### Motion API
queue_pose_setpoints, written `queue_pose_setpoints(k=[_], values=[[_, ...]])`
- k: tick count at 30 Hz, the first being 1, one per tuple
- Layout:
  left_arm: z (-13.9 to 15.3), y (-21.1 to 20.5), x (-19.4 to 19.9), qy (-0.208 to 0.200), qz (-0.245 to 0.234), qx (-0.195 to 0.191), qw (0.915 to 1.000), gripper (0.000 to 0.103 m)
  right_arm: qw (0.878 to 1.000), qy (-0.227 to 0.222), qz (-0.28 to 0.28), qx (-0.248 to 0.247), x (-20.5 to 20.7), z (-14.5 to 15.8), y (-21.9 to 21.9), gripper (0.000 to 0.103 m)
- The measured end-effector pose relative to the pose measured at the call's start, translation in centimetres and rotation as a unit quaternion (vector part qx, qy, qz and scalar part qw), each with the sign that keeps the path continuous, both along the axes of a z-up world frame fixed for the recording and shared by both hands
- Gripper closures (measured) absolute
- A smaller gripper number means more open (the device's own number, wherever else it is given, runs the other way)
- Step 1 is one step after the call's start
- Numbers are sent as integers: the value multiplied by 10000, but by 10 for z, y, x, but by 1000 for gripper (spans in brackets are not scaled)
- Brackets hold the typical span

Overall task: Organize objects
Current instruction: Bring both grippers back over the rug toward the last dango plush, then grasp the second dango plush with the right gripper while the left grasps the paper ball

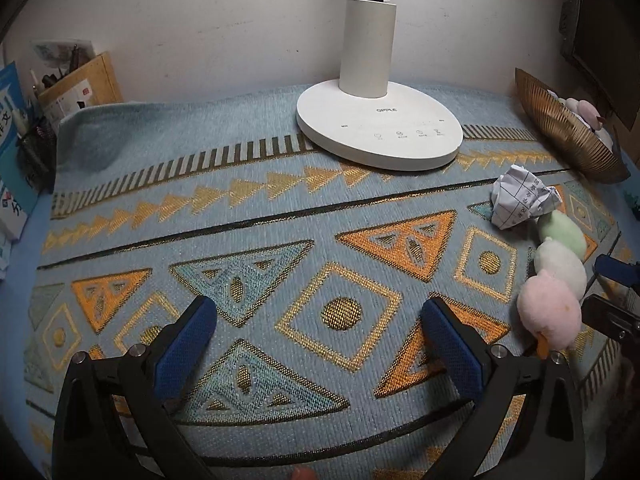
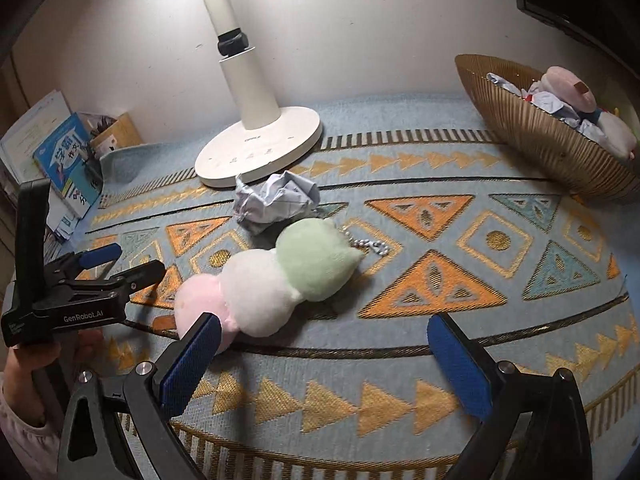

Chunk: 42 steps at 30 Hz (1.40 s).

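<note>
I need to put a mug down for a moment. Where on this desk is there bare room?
The patterned cloth lies bare in front of the lamp base, left of the crumpled paper and plush toy. The right side is crowded: paper, plush, then the full basket.

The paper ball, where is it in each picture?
Left wrist view: paper ball at the right, just above the plush.
Right wrist view: paper ball left of centre, between lamp and plush.
Shared landmark: the white lamp base, right behind it in both.
</note>
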<state>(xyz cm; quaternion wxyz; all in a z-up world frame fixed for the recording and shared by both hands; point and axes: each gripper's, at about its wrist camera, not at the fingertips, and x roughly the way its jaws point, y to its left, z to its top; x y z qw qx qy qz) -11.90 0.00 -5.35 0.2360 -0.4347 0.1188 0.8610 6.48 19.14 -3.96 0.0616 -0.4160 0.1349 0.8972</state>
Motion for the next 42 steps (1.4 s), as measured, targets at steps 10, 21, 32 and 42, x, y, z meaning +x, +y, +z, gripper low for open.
queue_pose_setpoints(k=[10,21,32,42], values=[[2,-1,-1,-11,0,2,10000,0,9944,89,224,1032,-16,6,-56,0],[2,-1,-2,-15,-1,1,10000,0,9845,-364,-296,1690,-22,1,-48,0],[2,-1,-3,-17,-4,0,10000,0,9962,-247,-734,387,19,4,25,0],[3,-1,-3,-18,-3,-1,10000,0,9911,-547,-858,860,-18,-10,10,0]])
